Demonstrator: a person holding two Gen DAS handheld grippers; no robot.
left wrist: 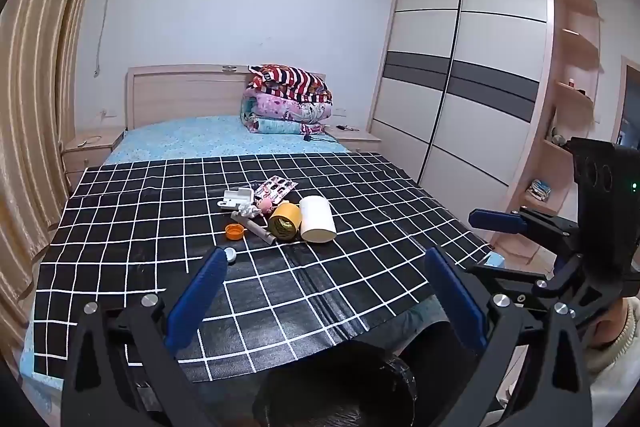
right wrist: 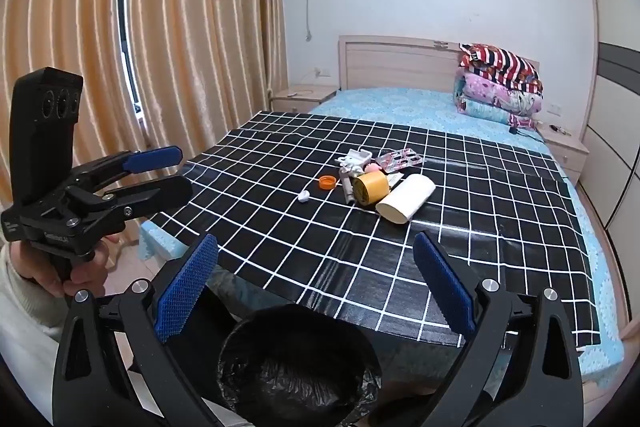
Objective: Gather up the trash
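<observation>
Both grippers, left [left wrist: 324, 291] and right [right wrist: 316, 283], hold their fingers apart and empty above the bin [right wrist: 298, 363]. Bin looks empty; all trash [right wrist: 370, 179] waits far on the cloth [right wrist: 480, 227], nothing collected yet.

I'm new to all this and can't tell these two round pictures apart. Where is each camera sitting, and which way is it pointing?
Left wrist view: sits on the left gripper, looks up the bed at the trash pile; right gripper at its right edge.
Right wrist view: sits on the right gripper, above the black-lined bin, same direction; left gripper and a hand at left.
Shared: checked cloth, white roll, orange cap.
</observation>
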